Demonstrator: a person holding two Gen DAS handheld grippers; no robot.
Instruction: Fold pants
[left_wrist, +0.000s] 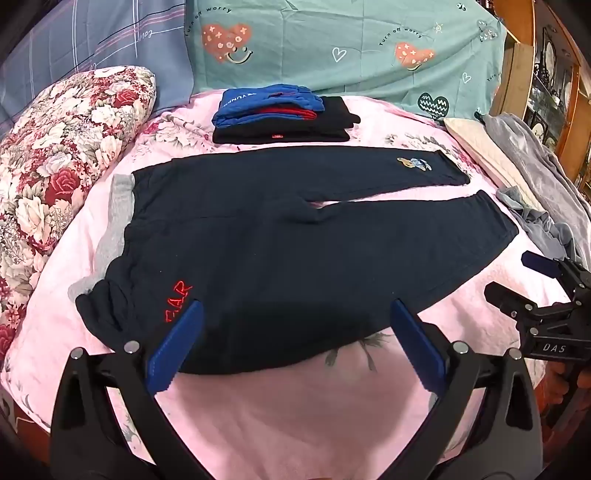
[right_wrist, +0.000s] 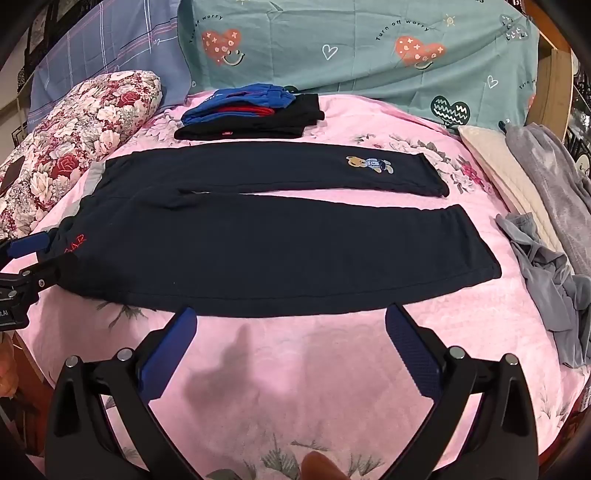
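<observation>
Below, dark pants (left_wrist: 280, 236) lie flat across a pink bedspread (left_wrist: 280, 413), waistband left, legs right. Left gripper (left_wrist: 295, 314): fingers spread wide, empty, tips over the hip by red lettering (left_wrist: 178, 300). Right gripper (right_wrist: 291, 317): fingers likewise spread, empty, just short of the near leg. Only the right view shows the bear patch (right_wrist: 369, 164) clearly and crumpled grey clothes (right_wrist: 546, 273); both show folded clothes (right_wrist: 247, 116) behind.

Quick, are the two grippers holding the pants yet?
Left gripper: open, holding nothing, over the pants.
Right gripper: open, holding nothing.
</observation>
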